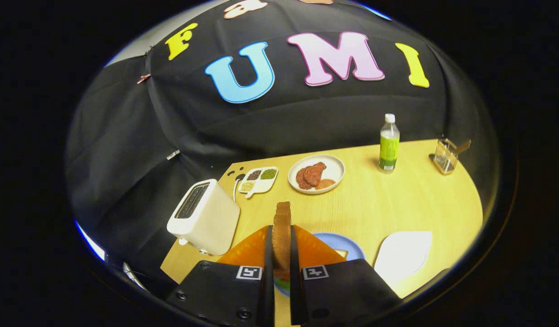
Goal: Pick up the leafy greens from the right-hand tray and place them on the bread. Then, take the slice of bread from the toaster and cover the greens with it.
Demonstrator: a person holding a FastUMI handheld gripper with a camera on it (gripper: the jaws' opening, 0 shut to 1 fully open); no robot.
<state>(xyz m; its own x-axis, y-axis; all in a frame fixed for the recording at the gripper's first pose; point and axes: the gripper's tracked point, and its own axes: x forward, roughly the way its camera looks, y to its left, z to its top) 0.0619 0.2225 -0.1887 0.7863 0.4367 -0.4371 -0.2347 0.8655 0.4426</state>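
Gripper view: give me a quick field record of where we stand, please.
gripper: fingers shut on bread slice, held on edge
toaster: white, ahead to the left, slots look empty
blue plate: just below the fingers, with bread and a bit of green showing on it
white tray: right of blue plate, looks bare
white plate: beyond, holds sliced meat
bottle: upright, far right
stage: top slice lifted, not yet placed
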